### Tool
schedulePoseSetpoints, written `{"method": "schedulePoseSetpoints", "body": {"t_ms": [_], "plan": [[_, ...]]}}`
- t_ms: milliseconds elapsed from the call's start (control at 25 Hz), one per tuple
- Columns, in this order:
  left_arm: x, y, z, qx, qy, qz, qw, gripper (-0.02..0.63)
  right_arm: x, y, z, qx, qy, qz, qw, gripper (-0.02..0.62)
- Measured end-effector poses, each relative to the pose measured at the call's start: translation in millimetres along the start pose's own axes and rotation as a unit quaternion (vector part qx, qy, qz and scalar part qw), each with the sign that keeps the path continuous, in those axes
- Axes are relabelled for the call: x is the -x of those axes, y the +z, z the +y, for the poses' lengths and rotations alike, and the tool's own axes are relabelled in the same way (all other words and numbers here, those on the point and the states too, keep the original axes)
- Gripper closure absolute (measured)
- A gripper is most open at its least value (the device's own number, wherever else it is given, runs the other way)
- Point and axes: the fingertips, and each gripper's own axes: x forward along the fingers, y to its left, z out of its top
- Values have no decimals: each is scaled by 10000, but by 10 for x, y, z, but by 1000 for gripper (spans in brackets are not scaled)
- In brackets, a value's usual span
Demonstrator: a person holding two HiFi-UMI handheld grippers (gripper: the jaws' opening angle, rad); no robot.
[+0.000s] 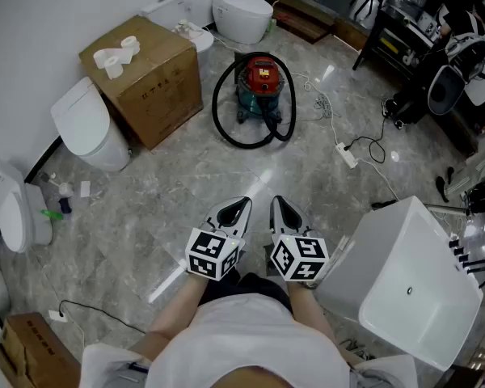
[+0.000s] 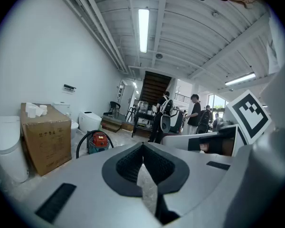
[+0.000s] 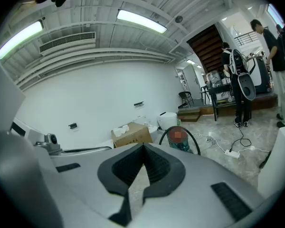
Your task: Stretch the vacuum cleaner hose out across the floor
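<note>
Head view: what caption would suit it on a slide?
The left gripper and right gripper, both shut, face a red vacuum cleaner ringed by its black hose.

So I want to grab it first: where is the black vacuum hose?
In the head view, the black hose loops around the red vacuum cleaner, upper centre, right of the brown cardboard box.

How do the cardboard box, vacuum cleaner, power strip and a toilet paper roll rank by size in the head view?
1. cardboard box
2. vacuum cleaner
3. power strip and toilet paper roll: they look about alike, so they are not ranked.
</note>
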Motion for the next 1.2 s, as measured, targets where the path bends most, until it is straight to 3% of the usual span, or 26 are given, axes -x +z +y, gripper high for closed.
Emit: {"method": "schedulePoseSetpoints", "body": {"t_ms": [640, 1200], "plan": [[58, -2, 237, -41, -46, 0, 10000, 598, -164, -30, 89, -144, -129, -154, 9997, 580], [261, -161, 531, 225, 3, 105, 9997, 598, -251, -142, 348, -17, -47, -151, 9999, 580]]}}
